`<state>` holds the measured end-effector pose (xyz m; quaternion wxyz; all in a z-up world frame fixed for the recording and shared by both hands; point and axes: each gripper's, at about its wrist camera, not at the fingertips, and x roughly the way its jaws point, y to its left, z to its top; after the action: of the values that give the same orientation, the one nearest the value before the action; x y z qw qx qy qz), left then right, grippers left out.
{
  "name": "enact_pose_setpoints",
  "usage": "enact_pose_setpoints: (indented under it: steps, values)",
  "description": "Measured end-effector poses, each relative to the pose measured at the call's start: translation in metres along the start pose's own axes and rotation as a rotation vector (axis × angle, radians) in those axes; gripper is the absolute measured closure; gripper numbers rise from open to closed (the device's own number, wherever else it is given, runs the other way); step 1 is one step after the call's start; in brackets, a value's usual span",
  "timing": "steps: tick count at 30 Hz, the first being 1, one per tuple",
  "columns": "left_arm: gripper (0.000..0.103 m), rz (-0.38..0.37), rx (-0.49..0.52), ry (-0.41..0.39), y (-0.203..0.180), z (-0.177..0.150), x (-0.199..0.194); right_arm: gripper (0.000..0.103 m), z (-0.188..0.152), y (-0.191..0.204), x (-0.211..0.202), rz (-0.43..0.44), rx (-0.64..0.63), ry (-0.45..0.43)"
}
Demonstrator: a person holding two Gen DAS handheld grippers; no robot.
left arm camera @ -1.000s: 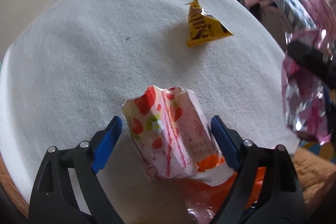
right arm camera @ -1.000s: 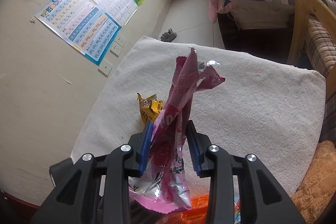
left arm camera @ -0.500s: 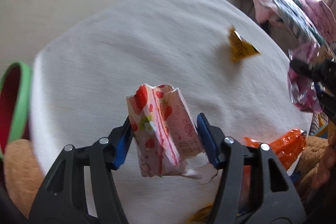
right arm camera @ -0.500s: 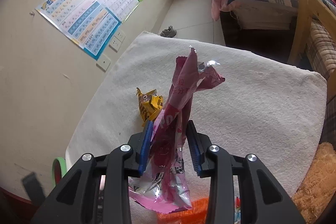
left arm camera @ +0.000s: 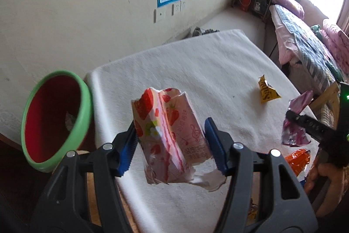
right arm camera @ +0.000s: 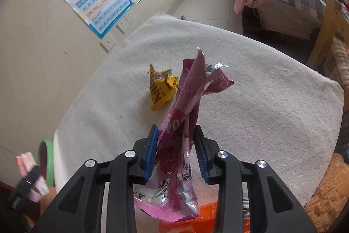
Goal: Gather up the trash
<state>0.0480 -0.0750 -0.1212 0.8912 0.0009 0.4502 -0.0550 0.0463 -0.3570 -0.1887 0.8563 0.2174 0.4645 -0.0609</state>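
The left claw [left arm camera: 171,141] gripped a strawberry-print carton [left arm camera: 168,134] near the green-rimmed bin [left arm camera: 85,110]; the right claw [right arm camera: 176,152] pinched a pink wrapper [right arm camera: 185,123] above the table [right arm camera: 272,113], where a yellow wrapper [right arm camera: 161,88] lay.

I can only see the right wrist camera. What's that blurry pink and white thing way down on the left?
Observer: It's a strawberry-print wrapper. The left gripper has it pinched between its jaws, lifted off the table.
Child: And the green ring next to it?
Observer: That's the rim of a round bin. It is red inside and stands beside the table, lower than the tabletop.
Child: Is there anything in the bin?
Observer: Something pale lies at the bottom, but it is too small to tell what it is.
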Motion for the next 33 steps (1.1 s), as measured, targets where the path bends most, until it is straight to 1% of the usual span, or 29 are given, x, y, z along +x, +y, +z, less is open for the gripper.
enact_pose_setpoints:
  steps: [3,6,12,18,22,33]
  values:
    - [0.045,0.002,0.010,-0.024,0.004,0.000,-0.009,0.069,-0.006,0.007,-0.001,-0.012,-0.041,-0.002]
    - [0.045,0.006,-0.003,-0.043,0.013,0.000,-0.016,0.069,-0.012,0.014,-0.002,-0.035,-0.079,-0.005]
    - [0.045,0.023,-0.034,-0.075,0.034,0.002,-0.026,0.069,-0.017,0.031,-0.021,-0.034,-0.148,-0.041]
    - [0.045,0.044,-0.044,-0.088,0.045,0.002,-0.030,0.069,-0.015,0.052,-0.044,0.009,-0.183,-0.088]
    - [0.044,0.056,-0.042,-0.111,0.049,0.005,-0.036,0.069,-0.016,0.071,-0.057,0.041,-0.217,-0.114]
    - [0.044,0.062,-0.049,-0.168,0.057,0.014,-0.052,0.069,-0.019,0.117,-0.091,0.141,-0.289,-0.172]
